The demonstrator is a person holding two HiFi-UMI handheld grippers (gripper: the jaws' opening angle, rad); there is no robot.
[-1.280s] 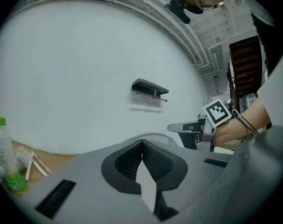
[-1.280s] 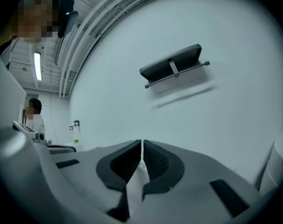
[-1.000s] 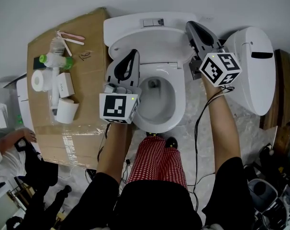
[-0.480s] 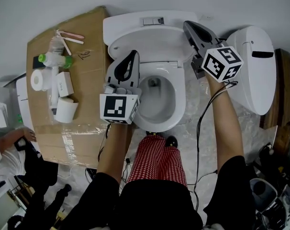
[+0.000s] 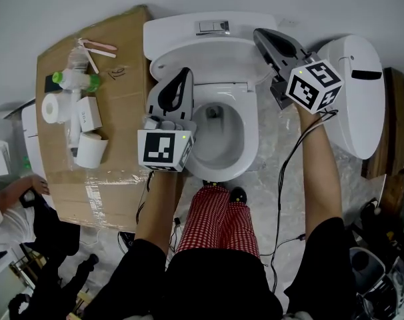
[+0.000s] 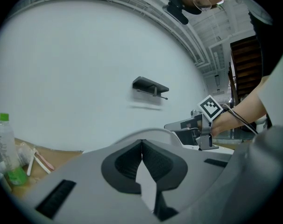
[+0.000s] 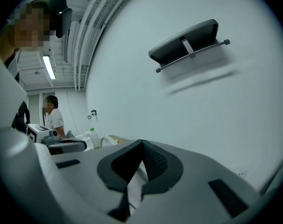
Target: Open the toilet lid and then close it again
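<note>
the smooth white toilet lid (image 5: pixel 209 57) stands raised, leaning back toward the tank. the right gripper (image 5: pixel 261 37) sits at its rounded right edge, jaws just closed tip to tip with nothing between. the left gripper (image 5: pixel 186 73), also closed and empty, hovers over the seat's (image 5: pixel 252 135) left rim. flat cardboard (image 5: pixel 122 45) crowds the left.

My right gripper (image 5: pixel 258 35), grey-bodied with black jaws, has swung at its back end. The black-and-white marker cube (image 5: pixel 315 85) on it now sits farther right and a little higher in the head view than a second ago and is turned further, so the body lies more slantwise beside the raised white plastic toilet lid (image 5: pixel 209 57). Its jaws have just been closing and now meet, with nothing between the pads. At the lower left, the bystander's hand (image 5: pixel 21 187) has drawn a little nearer the picture's edge.
</note>
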